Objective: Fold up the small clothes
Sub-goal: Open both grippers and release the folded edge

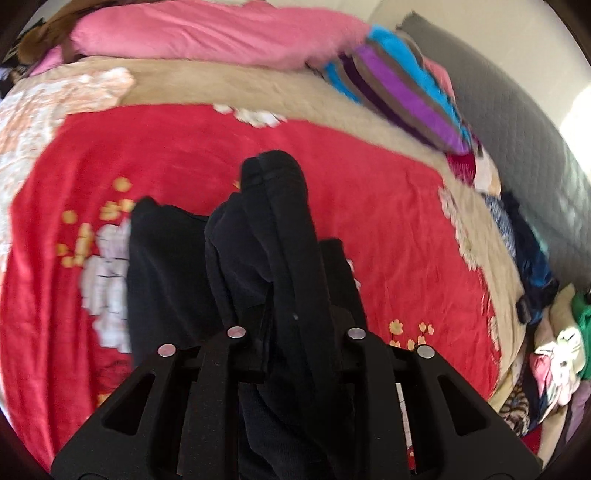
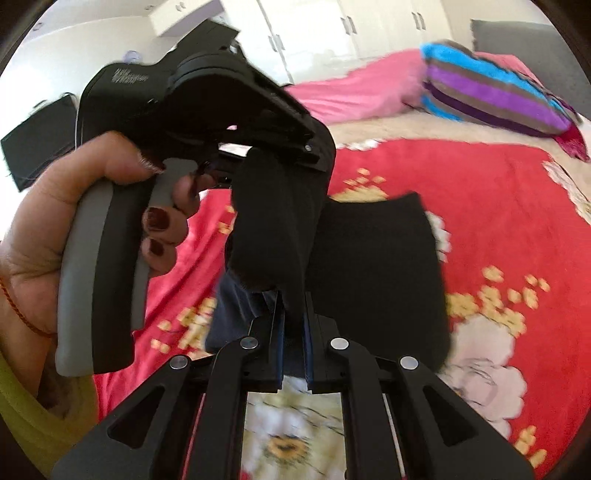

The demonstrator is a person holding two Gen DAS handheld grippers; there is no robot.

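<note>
Bedroom scene: red floral blanket [image 1: 369, 229] covers the bed, white wardrobes [image 2: 332, 22] at the far wall. Black garment [image 2: 376, 266] is half lifted; its flat part lies on the blanket just right of centre, long axis running near-to-far. Left tool [image 2: 299, 155] has clamped the raised bunch from above; in its own view the cloth hides the fingertips. Right tool [image 2: 293, 317] is pinched nearly closed on the lower hem of that same bunch. Both tools sit close together, left one higher. Open blanket on the left and far side; striped pillow [image 1: 402, 88] and clothes pile [image 1: 554, 354] crowd the right edge. My guess: lay the fold over rightward onto the flat part.
</note>
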